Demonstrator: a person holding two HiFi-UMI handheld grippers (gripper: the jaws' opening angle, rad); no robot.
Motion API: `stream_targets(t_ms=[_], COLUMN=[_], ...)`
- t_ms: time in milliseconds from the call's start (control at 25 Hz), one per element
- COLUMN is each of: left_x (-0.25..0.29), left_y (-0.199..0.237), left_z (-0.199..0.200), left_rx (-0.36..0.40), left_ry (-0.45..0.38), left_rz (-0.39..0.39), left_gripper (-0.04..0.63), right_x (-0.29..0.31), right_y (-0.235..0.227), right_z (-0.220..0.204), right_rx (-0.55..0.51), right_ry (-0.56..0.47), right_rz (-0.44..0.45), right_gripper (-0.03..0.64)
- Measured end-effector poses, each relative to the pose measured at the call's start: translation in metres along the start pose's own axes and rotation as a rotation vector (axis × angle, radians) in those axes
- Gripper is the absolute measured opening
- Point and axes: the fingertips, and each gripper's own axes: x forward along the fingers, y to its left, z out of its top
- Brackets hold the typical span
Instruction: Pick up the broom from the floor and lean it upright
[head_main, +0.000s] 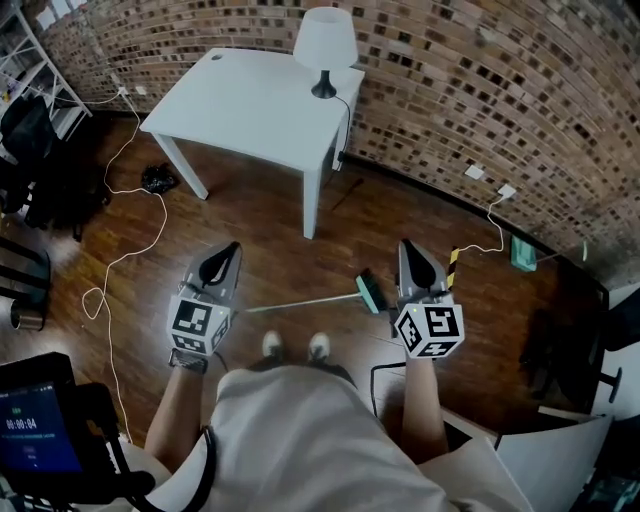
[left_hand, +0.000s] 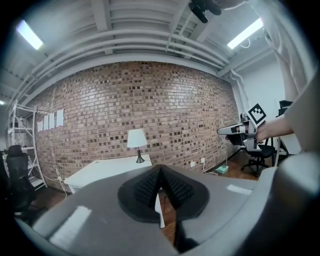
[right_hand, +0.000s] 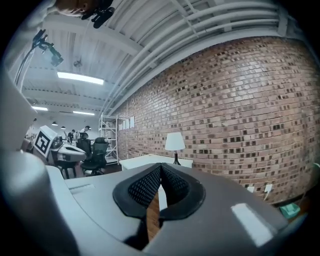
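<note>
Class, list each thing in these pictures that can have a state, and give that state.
broom: lying flat on the floor, not held.
left gripper: shut, empty.
right gripper: shut, empty.
lamp: upright on the white table.

Floor (head_main: 270, 265): dark wood planks, polished, with a soft sheen where light falls. Brick wall (head_main: 470, 90): rough, matt, mottled red-brown with pale mortar. Table (head_main: 250, 100): white, smooth, matt on top and legs. Lamp (head_main: 325, 45): white matt shade, cloth or paper, cannot tell which; dark base, slightly glossy. Broom (head_main: 315, 301): pale smooth handle, teal head that looks plastic. Left gripper (head_main: 230, 250) and right gripper (head_main: 408, 248): grey shells, smooth and matt, plastic by the look. Pads (left_hand: 142, 192): black, finely ribbed, rubbery. Marker cube (head_main: 430, 332): flat black-and-white print. Cable (head_main: 160, 215): white, smooth.
</note>
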Motion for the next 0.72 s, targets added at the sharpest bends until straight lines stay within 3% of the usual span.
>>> stream_targets(t_ms=[200, 480, 720], left_x=[0.013, 0.023, 0.035], left_y=[0.016, 0.044, 0.08], left_z=[0.0, -0.032, -0.081], left_rx=[0.014, -0.035, -0.105], left_ry=[0.011, 0.067, 0.124], left_rz=[-0.021, 0.009, 0.045], left_gripper=[0.0, 0.0, 0.0], right_x=[0.019, 0.072, 0.134], right_y=[0.002, 0.045, 0.082], right_z=[-0.007, -0.027, -0.084], right_rx=[-0.024, -0.145, -0.078], right_ry=[0.031, 0.129, 0.234], right_rz=[0.001, 0.171, 0.259], right_gripper=[0.014, 0.023, 0.039])
